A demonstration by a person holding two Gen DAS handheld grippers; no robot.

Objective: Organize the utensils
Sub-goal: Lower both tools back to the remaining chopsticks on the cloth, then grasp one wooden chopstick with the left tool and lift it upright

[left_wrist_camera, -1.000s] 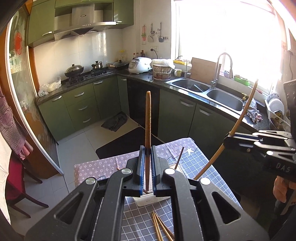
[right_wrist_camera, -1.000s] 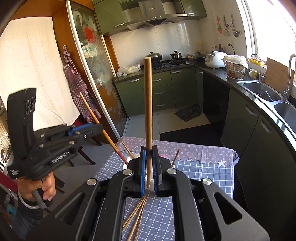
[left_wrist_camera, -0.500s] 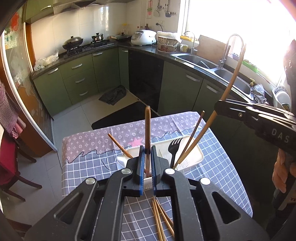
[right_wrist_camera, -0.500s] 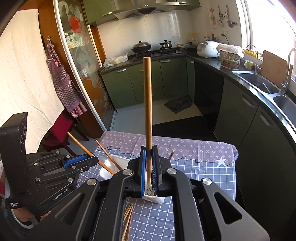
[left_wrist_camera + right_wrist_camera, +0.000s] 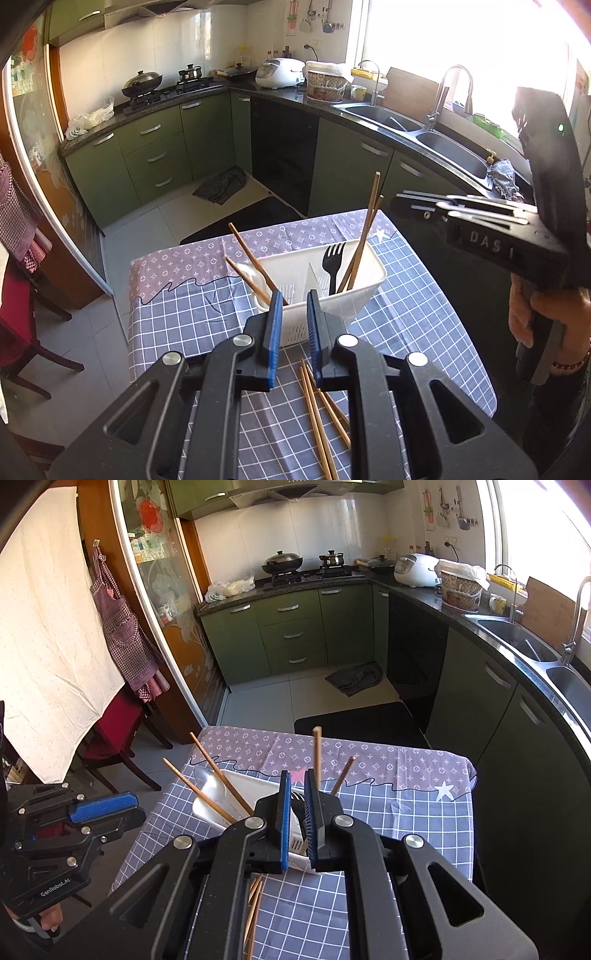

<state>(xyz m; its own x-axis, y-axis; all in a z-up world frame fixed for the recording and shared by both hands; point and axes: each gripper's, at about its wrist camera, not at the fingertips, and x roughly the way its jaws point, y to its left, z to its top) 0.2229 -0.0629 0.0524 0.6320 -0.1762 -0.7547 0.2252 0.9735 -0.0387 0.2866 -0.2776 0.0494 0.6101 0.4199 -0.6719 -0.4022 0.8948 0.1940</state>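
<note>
Left gripper (image 5: 293,325): jaws opening, nothing between
White plastic utensil basket (image 5: 373,275): black plastic fork (image 5: 332,264), wooden chopsticks (image 5: 364,236)

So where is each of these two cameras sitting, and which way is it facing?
Left wrist view: sits on the left gripper, looking down over the white basket toward the sink. It shows its own jaws opening with nothing between them, plus the right gripper and the hand holding it.
Right wrist view: sits on the right gripper, looking down over the basket toward the stove. It shows its own empty jaws apart, with the left gripper at lower left.
Shared: basket, loose chopsticks, checked tablecloth.
</note>
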